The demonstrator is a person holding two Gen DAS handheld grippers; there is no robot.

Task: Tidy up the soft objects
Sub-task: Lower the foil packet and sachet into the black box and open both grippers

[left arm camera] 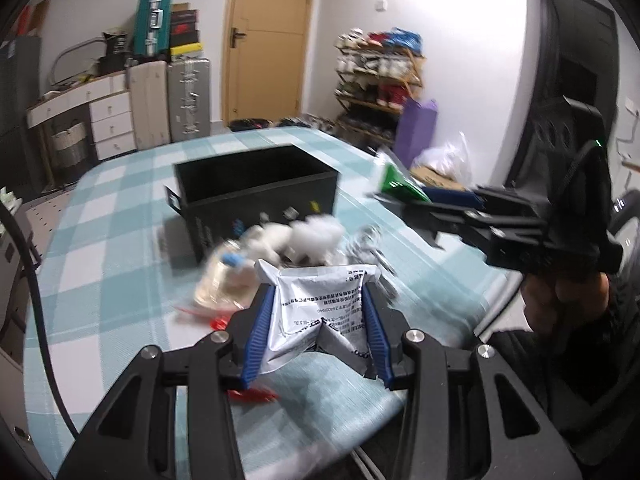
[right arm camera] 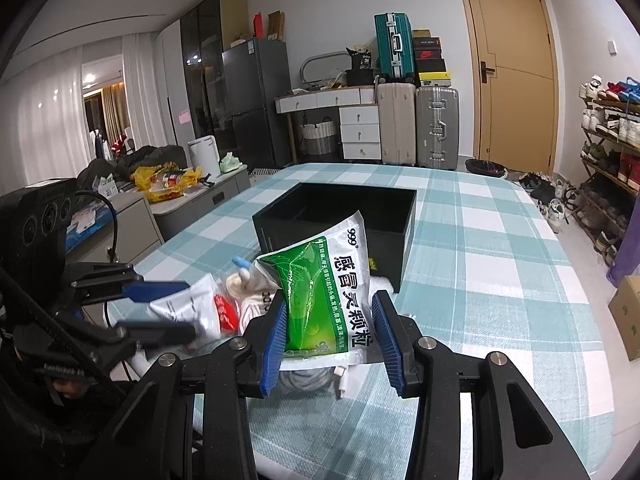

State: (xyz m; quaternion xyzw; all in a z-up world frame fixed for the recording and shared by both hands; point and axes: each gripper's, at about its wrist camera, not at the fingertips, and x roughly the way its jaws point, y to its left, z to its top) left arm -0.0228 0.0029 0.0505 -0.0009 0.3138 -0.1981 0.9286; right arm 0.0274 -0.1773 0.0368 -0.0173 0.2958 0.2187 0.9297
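We see the box open at the top, nothing over its mouth. A heap of soft things lies against its near wall, blocking a low way in. The cloth right of the box is bare, as is the cloth behind it; left of the box lies open cloth too.

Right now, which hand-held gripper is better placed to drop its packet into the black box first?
Probably right. The right hand-held gripper holds the green packet up, just before the black box. The left hand-held gripper holds the silver packet behind the pile.
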